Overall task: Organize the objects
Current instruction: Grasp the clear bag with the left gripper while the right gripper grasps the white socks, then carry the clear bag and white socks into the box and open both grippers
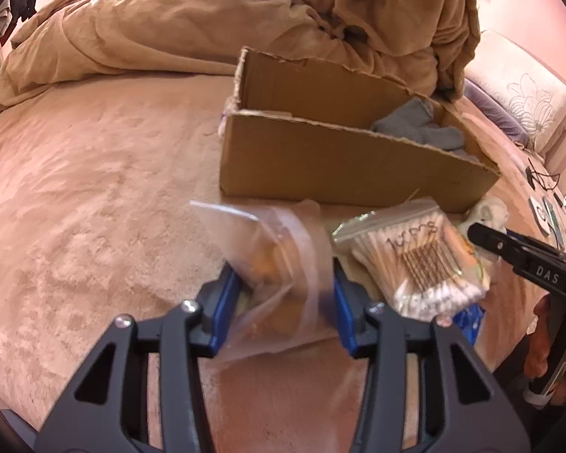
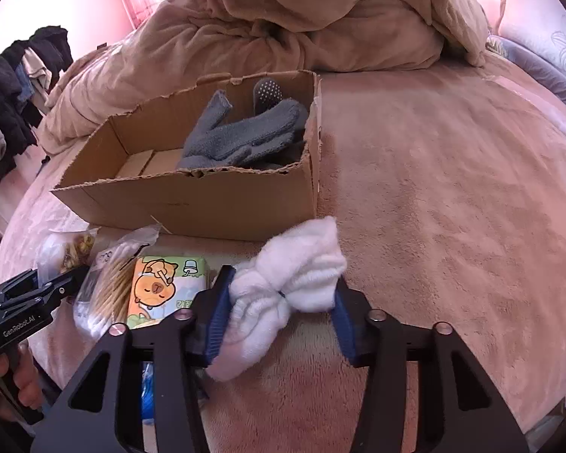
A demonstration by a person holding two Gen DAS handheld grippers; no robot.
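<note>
1. A crumpled clear plastic bag [image 1: 279,264] is held between the left gripper [image 1: 283,302] fingers at lower centre.
2. A fluffy white sock bundle [image 2: 286,287] is clamped by the right gripper [image 2: 279,302], below the open brown cardboard box [image 2: 207,204].

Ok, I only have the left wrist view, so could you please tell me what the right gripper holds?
Observer: The right gripper has its jaws shut on a white fluffy sock bundle.
Operator: Thanks. What is the grey thing in the cardboard box?
Observer: Grey knit gloves, with a dotted grey sock behind them.
Operator: Is anything hidden beside the cotton swab bag?
Observer: Yes, a capybara-print tissue pack lies against it.
</note>
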